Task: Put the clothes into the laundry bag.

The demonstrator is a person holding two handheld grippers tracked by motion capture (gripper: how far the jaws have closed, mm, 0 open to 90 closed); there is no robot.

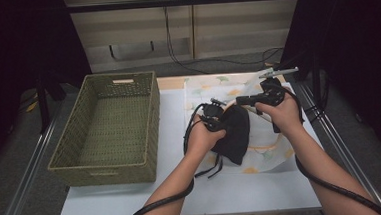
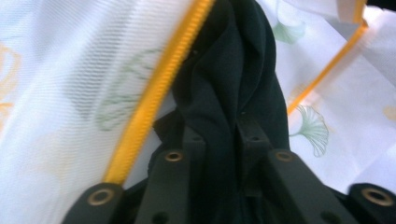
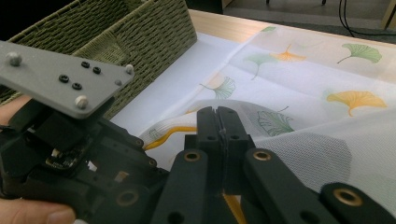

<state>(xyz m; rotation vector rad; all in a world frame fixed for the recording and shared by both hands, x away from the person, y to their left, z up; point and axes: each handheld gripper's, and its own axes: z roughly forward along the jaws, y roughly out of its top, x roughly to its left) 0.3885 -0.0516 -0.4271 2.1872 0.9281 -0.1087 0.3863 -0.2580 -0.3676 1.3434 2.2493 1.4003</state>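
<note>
Left gripper [image 2: 224,135] clamps black garment [image 1: 236,132] at mesh bag [image 1: 269,150] mouth, right of basket [image 1: 109,127]. Right gripper [image 3: 219,116], closed, pinches bag edge; keep mouth wide while feeding garment in.

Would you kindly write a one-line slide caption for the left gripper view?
Left tongs pinch a black garment at the yellow-zippered opening of a white mesh bag.

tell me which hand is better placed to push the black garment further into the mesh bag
Left. The left claw is shut on the black garment right at the yellow zipper opening, while the right claw is pinching the mesh laundry bag edge, holding it open.
</note>
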